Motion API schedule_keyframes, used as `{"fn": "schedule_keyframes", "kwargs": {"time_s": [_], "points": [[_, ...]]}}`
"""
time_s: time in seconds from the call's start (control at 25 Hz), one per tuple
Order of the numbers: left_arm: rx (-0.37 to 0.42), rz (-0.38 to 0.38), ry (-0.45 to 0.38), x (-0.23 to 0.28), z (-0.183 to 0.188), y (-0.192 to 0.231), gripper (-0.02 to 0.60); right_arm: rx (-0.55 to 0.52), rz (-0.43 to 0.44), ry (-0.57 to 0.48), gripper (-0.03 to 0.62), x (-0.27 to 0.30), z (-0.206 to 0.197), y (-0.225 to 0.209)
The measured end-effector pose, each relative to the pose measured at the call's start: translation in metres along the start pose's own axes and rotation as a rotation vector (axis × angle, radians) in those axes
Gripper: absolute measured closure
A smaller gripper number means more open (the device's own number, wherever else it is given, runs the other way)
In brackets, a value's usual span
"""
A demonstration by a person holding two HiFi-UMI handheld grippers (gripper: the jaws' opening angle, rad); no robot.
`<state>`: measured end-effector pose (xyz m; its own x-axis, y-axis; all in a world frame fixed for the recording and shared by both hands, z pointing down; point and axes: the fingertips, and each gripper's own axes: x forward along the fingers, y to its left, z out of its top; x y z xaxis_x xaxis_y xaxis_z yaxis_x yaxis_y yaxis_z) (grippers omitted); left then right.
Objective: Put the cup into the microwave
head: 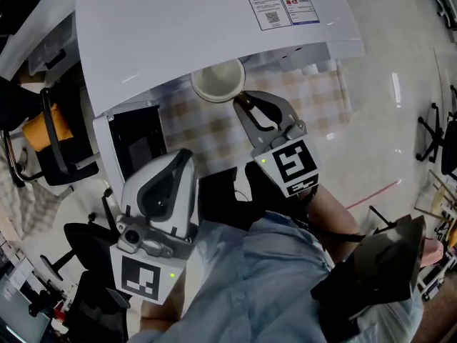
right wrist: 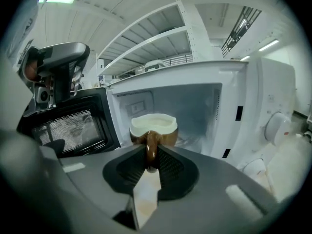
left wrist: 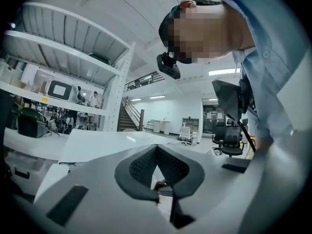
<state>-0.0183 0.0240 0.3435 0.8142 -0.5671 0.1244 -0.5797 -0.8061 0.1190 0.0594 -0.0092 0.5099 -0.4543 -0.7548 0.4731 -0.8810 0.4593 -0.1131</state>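
Note:
A brown cup [head: 218, 79] with a cream inside hangs just in front of the open white microwave [head: 186, 27]. My right gripper [head: 241, 100] is shut on its handle. In the right gripper view the cup [right wrist: 153, 126] stands upright between the pads of the right gripper [right wrist: 152, 152], with the empty white microwave cavity [right wrist: 195, 106] right behind it. The dark glass door [right wrist: 73, 126] is swung open to the left. My left gripper [head: 182, 156] is low at the left beside that door [head: 136, 141]. In its own view the left gripper [left wrist: 156, 150] has its jaws together with nothing between them.
A checkered cloth [head: 214, 127] covers the table under the microwave. Office chairs stand at the left [head: 61, 148] and far right [head: 443, 134]. The microwave's control panel with knobs [right wrist: 278, 126] is on the right of the cavity. White shelving [left wrist: 63, 48] shows in the left gripper view.

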Motion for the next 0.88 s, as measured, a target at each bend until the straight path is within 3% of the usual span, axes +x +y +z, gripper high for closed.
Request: {"fn": "schedule_keyframes", "kwargs": {"time_s": [0.88], "points": [[-0.051,0.120,0.009,0.007,-0.010,0.027,0.577,-0.084,0.025,0.001,0.542,0.079,0.006,-0.032]]}}
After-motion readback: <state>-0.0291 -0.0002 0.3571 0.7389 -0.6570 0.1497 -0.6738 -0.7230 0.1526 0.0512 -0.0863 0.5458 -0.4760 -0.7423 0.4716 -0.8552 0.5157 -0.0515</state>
